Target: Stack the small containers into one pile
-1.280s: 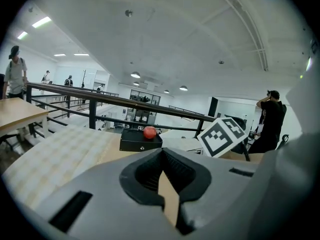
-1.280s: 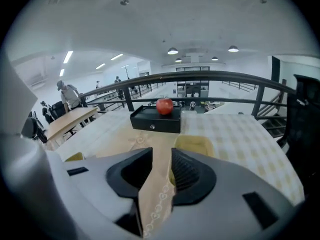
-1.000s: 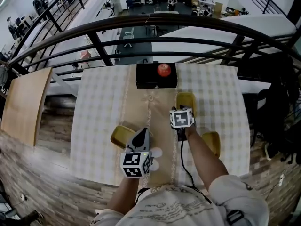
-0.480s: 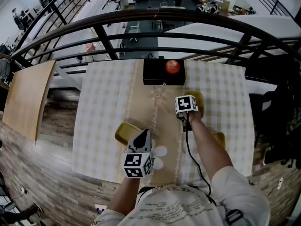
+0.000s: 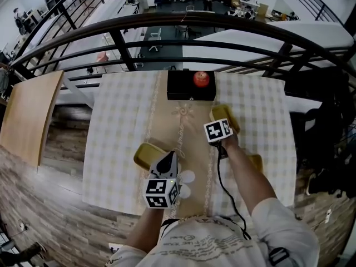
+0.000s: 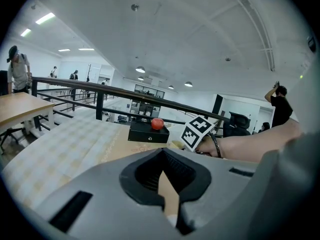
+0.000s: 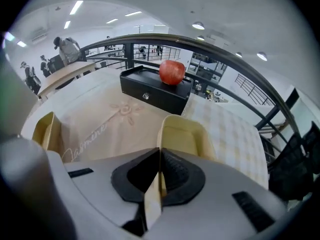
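Note:
Three small yellow containers lie on the checked tablecloth. My right gripper has just been closing its jaws and is shut on the near wall of the far yellow container. A second container lies left of the beige runner, just beyond and left of my left gripper, whose jaws are shut with nothing between them. A third container peeks out to the right of my right forearm, partly hidden by it.
A black box with a red apple on top stands at the table's far edge. A dark railing runs behind it. A wooden table stands to the left, dark gear to the right.
The right gripper has moved forward to the far container, and its marker cube has rolled. That container's far end now shows more beyond the cube. The left gripper has hardly shifted.

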Motion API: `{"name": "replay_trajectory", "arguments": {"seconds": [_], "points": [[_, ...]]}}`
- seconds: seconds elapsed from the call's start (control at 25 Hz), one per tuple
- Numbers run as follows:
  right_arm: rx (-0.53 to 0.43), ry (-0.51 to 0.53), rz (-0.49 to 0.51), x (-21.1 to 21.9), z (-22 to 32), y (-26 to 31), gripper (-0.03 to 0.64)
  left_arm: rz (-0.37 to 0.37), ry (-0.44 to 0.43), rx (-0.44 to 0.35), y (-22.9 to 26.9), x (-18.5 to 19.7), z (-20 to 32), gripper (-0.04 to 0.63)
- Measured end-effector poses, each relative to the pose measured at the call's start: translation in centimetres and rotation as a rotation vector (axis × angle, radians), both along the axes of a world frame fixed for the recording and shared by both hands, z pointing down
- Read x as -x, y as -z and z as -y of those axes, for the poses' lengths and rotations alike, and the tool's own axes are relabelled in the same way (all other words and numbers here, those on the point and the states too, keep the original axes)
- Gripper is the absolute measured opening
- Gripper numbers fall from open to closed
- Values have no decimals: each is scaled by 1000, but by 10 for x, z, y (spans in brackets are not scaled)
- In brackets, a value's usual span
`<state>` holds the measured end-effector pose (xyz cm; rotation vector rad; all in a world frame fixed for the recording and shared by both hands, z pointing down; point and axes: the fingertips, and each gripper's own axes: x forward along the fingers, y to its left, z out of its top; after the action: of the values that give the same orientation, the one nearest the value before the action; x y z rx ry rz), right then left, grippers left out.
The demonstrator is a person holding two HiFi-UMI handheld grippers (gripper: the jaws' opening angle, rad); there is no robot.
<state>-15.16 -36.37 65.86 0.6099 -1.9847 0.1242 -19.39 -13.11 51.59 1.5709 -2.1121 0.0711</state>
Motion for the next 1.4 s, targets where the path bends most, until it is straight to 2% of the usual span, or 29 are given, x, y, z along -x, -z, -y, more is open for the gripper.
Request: {"name": "replay_trajectory", "arguments": {"seconds": [0.32,0.6,0.76,0.84,1.04,1.24,1.4], "points": [[-170,225,29,-10,-28,41,14,17,-13,-18,6,-6,-8,5],[-329,542,51,-20,-92,78,14,24,-35,-26,10,-20,-22,5],[-384,695,71,-34,-133,87,14,25,-48,-35,13,-27,-29,5],[-382,765,92,-44,-152,85,14,25,-55,-37,12,-29,-32,5],[-274,892,58,-78,-187,41,14,19,-54,-34,5,-32,-41,5],[-240,995,24,-104,-217,13,14,17,-50,-31,4,-36,-47,5],[-248,1056,21,-116,-229,-1,14,16,-43,-31,5,-37,-52,5]]}}
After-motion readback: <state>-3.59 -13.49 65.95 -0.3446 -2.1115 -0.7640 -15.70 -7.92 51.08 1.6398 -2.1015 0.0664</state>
